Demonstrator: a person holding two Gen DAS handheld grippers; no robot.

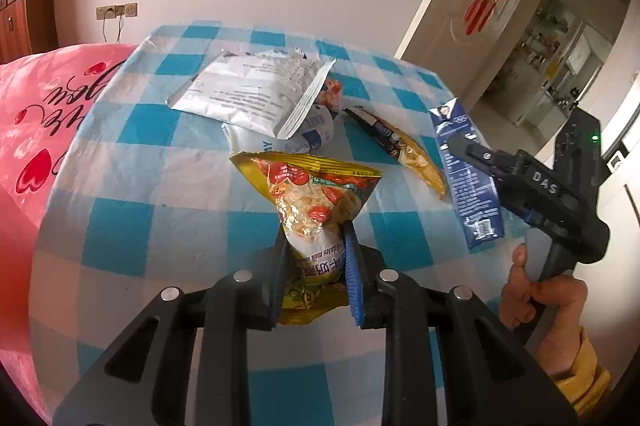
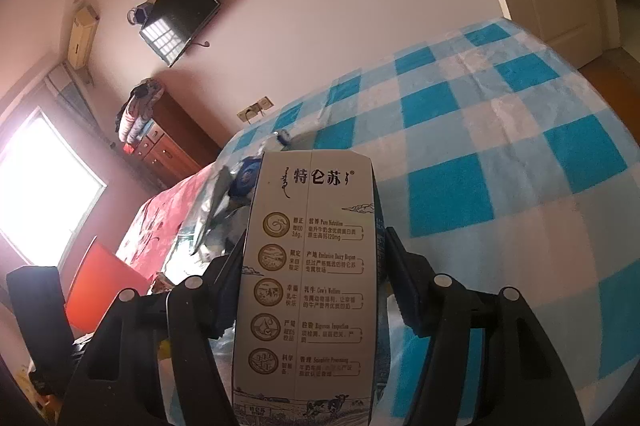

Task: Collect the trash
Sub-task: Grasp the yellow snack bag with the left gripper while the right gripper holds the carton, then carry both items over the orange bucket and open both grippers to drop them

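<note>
The left gripper (image 1: 316, 266) is squeezing a shiny yellow crinkly snack bag (image 1: 316, 202) between its black jaws, which are closed tight on the bag's narrow end. The bag is fanning out wide at its far end, and red berries and pale flakes are printed on it, with the small words "dates milk" near the jaws.

The right gripper (image 2: 316, 258) is holding a tall white and blue cardboard milk carton (image 2: 312, 266), with the jaws pressing on its 2 sides. The carton is showing 5 round brown pictures in a column, the big writing "特仑苏", and small words like "Pure Nutrition" and "Cow's Welfare". In the left wrist view, the carton (image 1: 468, 178) is hanging just above the bed, and a hand (image 1: 540, 306) in a yellow sleeve is gripping the tool's handle.

Everything is sitting on a bed with a soft blue and white checked sheet (image 1: 132, 226). More trash is lying there: a flat silver foil pouch (image 1: 248, 90) with small print, a crumpled white and blue wrapper (image 1: 308, 138) under it, and a dark and yellow snack bag (image 1: 404, 150). A pink quilt with red hearts (image 1: 36, 130) is lying beside the sheet.
</note>
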